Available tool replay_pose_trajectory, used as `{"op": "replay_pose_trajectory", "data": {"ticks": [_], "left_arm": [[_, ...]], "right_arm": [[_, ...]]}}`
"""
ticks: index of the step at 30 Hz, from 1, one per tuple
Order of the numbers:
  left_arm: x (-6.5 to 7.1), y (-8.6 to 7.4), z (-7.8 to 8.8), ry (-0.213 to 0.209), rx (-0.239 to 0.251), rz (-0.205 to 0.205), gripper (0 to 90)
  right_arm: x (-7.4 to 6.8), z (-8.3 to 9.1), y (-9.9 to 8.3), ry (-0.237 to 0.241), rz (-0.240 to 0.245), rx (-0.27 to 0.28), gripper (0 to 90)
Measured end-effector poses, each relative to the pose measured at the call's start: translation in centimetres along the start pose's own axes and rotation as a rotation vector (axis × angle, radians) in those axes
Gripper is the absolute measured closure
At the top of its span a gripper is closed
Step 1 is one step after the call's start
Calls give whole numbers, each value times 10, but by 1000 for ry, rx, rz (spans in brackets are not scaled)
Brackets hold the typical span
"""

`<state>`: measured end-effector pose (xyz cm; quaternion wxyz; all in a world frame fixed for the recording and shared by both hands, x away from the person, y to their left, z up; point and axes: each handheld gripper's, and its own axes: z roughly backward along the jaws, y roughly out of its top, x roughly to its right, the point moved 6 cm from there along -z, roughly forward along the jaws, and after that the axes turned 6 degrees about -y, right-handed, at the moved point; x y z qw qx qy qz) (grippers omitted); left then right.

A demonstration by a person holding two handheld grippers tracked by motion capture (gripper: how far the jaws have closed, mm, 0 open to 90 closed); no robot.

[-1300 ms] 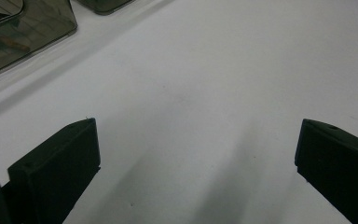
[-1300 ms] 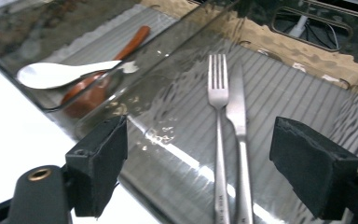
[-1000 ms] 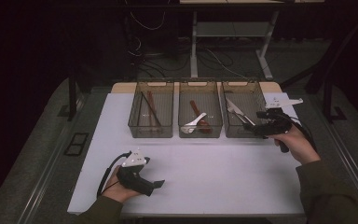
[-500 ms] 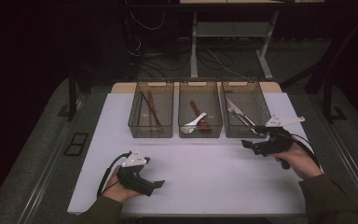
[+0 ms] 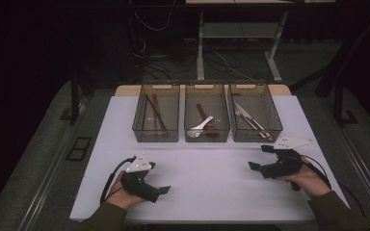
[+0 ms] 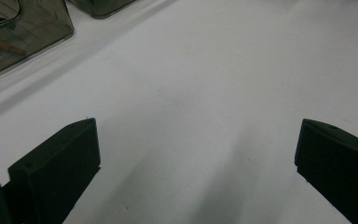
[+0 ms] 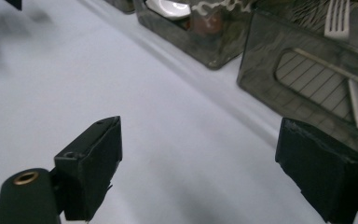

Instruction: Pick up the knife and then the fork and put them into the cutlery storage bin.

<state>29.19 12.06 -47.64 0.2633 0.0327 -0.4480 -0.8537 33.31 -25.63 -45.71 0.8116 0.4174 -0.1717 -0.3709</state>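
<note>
Three smoke-tinted clear plastic bins stand side by side along the far edge of the white table [image 5: 207,173], each rectangular with a handle slot in its end wall. Their walls touch or nearly touch. The left bin [image 5: 156,131] holds what look like two brown chopsticks lying lengthwise. The middle bin [image 5: 207,130] holds two spoons, one brown [image 5: 204,116] and one white [image 5: 198,129], crossed over each other. The right bin [image 5: 256,130] holds metal cutlery, a knife [image 5: 241,114] and one fork [image 7: 338,18] among it; the exact count there cannot be told.

Two grippers rest low on the table's near half, well apart from each other and from the bins. The right gripper [image 5: 262,158] lies nearest the right bin, just in front of it, held by the person's right hand [image 5: 310,179] with its nose pointing left; its jaws stand wide apart with nothing between them. The left gripper [image 5: 166,189] sits at the near left in the left hand [image 5: 121,194], pointing right, jaws likewise spread wide over bare tabletop.
</note>
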Motion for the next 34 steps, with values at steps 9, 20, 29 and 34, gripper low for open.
{"op": "replay_pose_trajectory", "data": {"ticks": [9,20,29,34], "left_arm": [[1,0,0,-1,2,3,0],[1,0,0,-1,3,-3,0],[1,0,1,1,2,-6,0],[1,0,1,0,2,-6,0]], "right_arm": [[-14,3,-19,19,9,-6,145],[-26,5,-32,36,23,-13,145],[-25,5,-35,39,18,-18,145],[-25,6,-35,41,21,-17,145]]}}
